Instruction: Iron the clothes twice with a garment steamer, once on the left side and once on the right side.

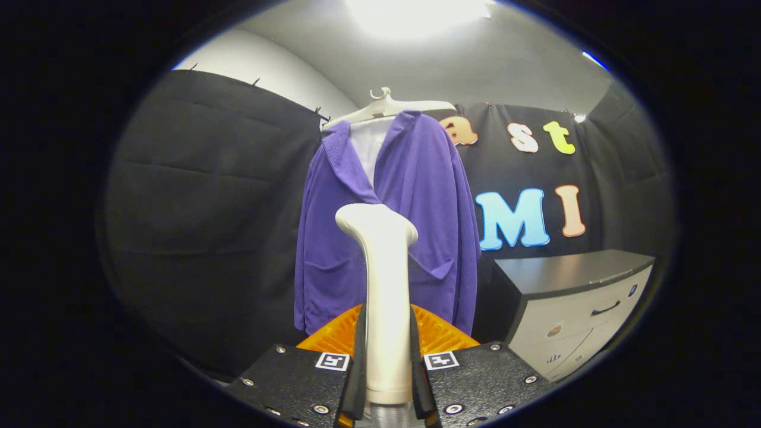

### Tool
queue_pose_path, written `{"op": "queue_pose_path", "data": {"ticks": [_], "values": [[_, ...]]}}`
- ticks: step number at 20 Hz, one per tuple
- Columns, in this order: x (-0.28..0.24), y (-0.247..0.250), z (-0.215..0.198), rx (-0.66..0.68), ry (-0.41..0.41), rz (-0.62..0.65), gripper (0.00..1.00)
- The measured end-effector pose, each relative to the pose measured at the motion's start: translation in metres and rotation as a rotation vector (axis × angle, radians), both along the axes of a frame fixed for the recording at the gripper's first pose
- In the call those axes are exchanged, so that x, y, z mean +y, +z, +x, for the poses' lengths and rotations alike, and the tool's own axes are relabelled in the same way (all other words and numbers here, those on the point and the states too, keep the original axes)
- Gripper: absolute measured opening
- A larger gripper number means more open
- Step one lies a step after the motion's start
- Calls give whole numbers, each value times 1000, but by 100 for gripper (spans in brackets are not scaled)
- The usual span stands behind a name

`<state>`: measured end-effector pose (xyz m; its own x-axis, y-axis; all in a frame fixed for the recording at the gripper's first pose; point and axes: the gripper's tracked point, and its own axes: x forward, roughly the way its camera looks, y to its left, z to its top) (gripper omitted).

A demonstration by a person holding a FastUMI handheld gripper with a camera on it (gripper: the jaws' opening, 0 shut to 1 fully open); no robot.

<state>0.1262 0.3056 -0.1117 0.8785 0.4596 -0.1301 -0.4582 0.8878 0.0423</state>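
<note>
Steamer (385, 285): I see its base cut off at the frame's bottom — the handle hides the cardigan's (410, 196) middle.
Cabinet (585, 309): right end cropped.

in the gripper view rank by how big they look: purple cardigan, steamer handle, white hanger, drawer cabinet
1. purple cardigan
2. drawer cabinet
3. steamer handle, clamped between the gripper fingers; its nearness to the camera inflates it
4. white hanger

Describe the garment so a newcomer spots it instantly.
Start at the black cloth wall; a white plastic hanger hangs before it, left of the grey drawer cabinet. On it hangs the purple knit cardigan, beyond the cream steamer handle clamped in the gripper. Nothing else is purple.
</note>
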Motion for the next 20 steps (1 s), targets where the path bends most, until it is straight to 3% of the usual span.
{"op": "queue_pose_path", "data": {"ticks": [10,16,20], "values": [[71,102,42,-187,71,91,32],[108,124,71,-222,75,88,31],[123,110,87,-220,79,52,32]]}}
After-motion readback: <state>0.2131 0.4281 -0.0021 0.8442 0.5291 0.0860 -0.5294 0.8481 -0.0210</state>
